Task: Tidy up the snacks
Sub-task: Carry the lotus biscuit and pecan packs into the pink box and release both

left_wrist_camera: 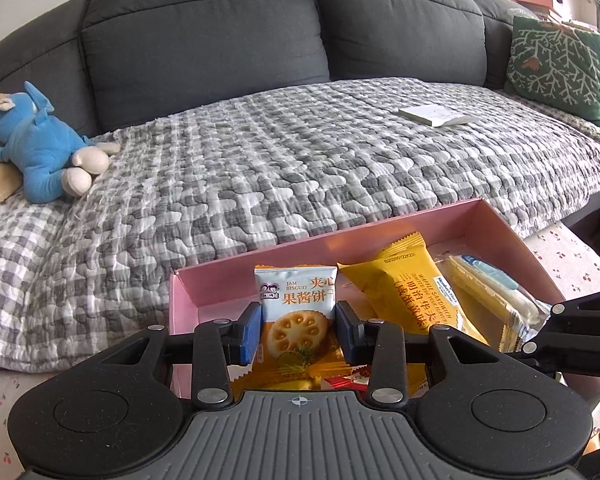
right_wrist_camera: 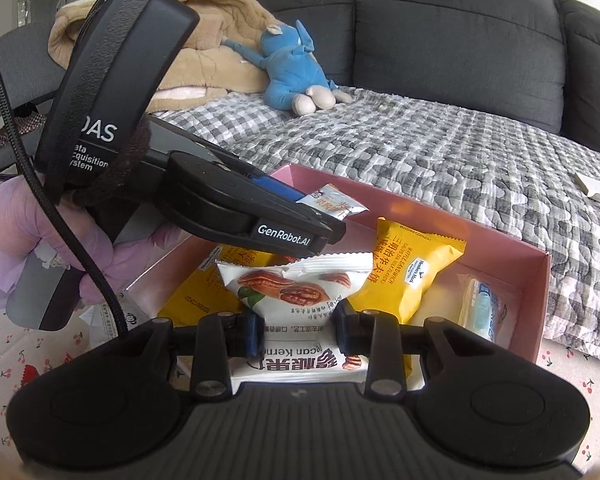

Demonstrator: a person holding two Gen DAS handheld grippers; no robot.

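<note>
Nearest to the lens in the right wrist view is the right hand-held gripper, and its blue pads are pressed on both sides of the pecan kernel packet, a white pouch with nuts printed on it. The packet hangs over the front part of the pink box. It looks light and puffed with air, with a smooth film skin, so I judge it can slip or turn if the hold is weak, and a hard squeeze may break the nuts inside. The crimped seam at the top or bottom seems the safest place to take it; here the pads hold the middle of the body.

The left hand-held gripper is narrowed on the jam biscuit packet, which stands upright between its pads, above the left end of the same box. A biscuit is fragile, so the flat sides are better to press than the corners.

Inside the box lie a yellow waffle sandwich packet and, at the right end, a clear wrapped snack leaning on the wall. The box rests at the edge of a sofa with a grey checked cover. Further back lies a blue plush toy. A gloved hand holds the left tool
</note>
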